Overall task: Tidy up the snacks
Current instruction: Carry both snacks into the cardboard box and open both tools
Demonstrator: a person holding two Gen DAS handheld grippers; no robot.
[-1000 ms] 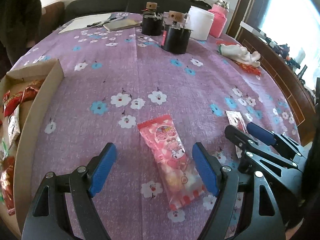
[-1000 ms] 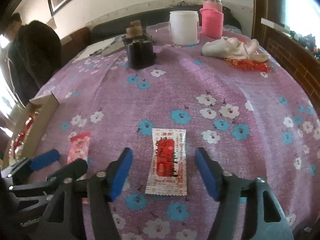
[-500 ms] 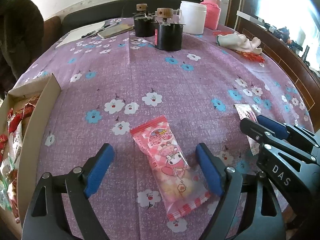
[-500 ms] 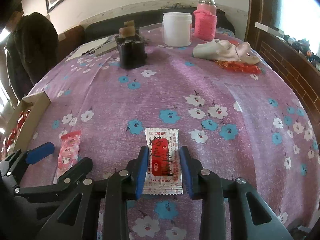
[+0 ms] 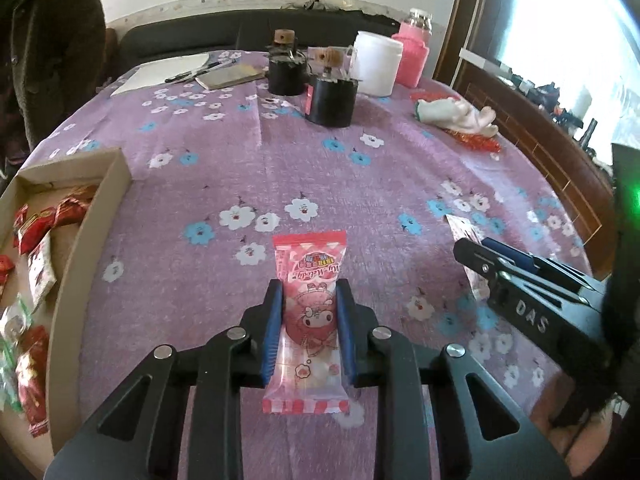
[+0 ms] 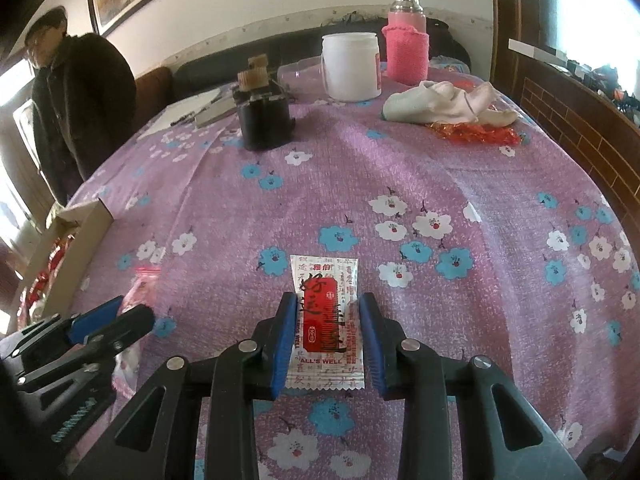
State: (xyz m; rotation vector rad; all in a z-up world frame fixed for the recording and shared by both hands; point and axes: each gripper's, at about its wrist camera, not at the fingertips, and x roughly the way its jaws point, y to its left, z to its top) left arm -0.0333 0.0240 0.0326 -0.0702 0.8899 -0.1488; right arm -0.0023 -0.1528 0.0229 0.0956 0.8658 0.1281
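Note:
My left gripper (image 5: pixel 309 308) is shut on a pink My Melody snack packet (image 5: pixel 310 280) that lies lengthwise between its blue pads on the purple flowered tablecloth. My right gripper (image 6: pixel 328 320) is shut on a white packet with a red label (image 6: pixel 326 292), flat on the cloth. In the left wrist view the right gripper (image 5: pixel 492 252) shows at the right over the white packet (image 5: pixel 460 226). In the right wrist view the left gripper (image 6: pixel 116 316) shows at the lower left over the pink packet (image 6: pixel 146 280). A cardboard box (image 5: pixel 92 240) with several red snacks stands at the left.
Two black jars with corks (image 5: pixel 332 96), a white tub (image 5: pixel 378 62), a pink-sleeved bottle (image 5: pixel 412 54), a white glove (image 5: pixel 456 114) and a red wrapper stand at the far side. Papers and pens (image 5: pixel 188 72) lie far left. A person in a dark coat (image 6: pixel 76 104) stands beyond the table.
My left gripper's jaws closed around the pink packet, which turned in line with the fingers. My right gripper closed on the white packet half a second ago and stays shut.

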